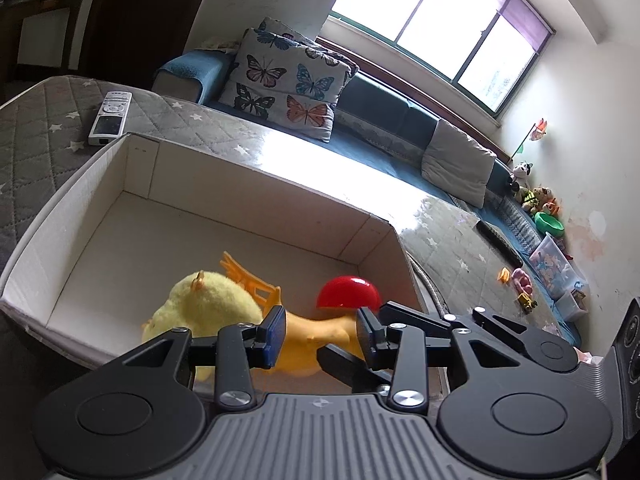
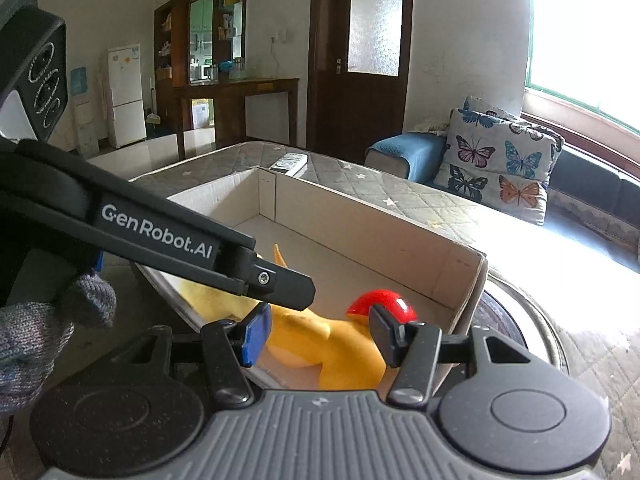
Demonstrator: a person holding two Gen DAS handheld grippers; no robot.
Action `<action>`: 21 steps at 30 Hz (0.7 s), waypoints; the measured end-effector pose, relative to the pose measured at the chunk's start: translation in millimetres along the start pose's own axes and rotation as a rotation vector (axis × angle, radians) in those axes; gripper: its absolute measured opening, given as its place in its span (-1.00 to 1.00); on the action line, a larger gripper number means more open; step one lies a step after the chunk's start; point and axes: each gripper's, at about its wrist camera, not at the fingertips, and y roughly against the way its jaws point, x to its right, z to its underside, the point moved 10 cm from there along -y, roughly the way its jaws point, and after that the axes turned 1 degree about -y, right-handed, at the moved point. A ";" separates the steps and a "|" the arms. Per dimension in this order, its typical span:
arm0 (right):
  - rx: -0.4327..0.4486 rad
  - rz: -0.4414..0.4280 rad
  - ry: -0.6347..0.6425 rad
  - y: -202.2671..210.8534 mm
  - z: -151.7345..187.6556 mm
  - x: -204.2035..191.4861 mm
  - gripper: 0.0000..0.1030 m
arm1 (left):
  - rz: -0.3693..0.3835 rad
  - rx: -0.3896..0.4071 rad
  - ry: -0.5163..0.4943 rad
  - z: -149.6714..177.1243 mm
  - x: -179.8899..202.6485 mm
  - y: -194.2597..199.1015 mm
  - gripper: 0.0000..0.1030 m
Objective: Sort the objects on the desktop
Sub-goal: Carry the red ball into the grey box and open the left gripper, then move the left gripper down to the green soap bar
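Note:
A yellow rubber chicken (image 1: 316,340) with a red comb (image 1: 348,292) and orange feet lies in the white cardboard box (image 1: 80,216). A fluffy yellow plush chick (image 1: 204,304) lies beside it. My left gripper (image 1: 320,330) is over the box's near wall, its jaws on either side of the chicken's body; a firm grip is not clear. My right gripper (image 2: 316,332) is open above the chicken (image 2: 340,352), and the comb (image 2: 384,304) shows by its right finger. The left gripper's finger (image 2: 200,252) crosses the right wrist view.
The box sits on a grey quilted table cover (image 1: 52,120) with a white remote (image 1: 110,118) behind it. A black remote (image 1: 500,242) and small toys (image 1: 522,282) lie at the right. A sofa with butterfly cushions (image 1: 288,84) is beyond. A round metal rim (image 2: 532,312) lies right of the box.

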 end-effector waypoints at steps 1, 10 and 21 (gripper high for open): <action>0.005 0.000 -0.002 3.7 0.6 -0.5 0.07 | -0.003 0.001 0.000 1.7 -0.2 2.4 -0.20; 0.042 0.012 0.003 42.2 11.5 -11.3 0.09 | -0.016 0.034 -0.013 17.0 6.8 31.1 -0.20; 0.056 0.019 -0.014 80.7 40.4 -20.8 0.20 | -0.020 0.059 -0.043 44.6 25.6 61.9 -0.20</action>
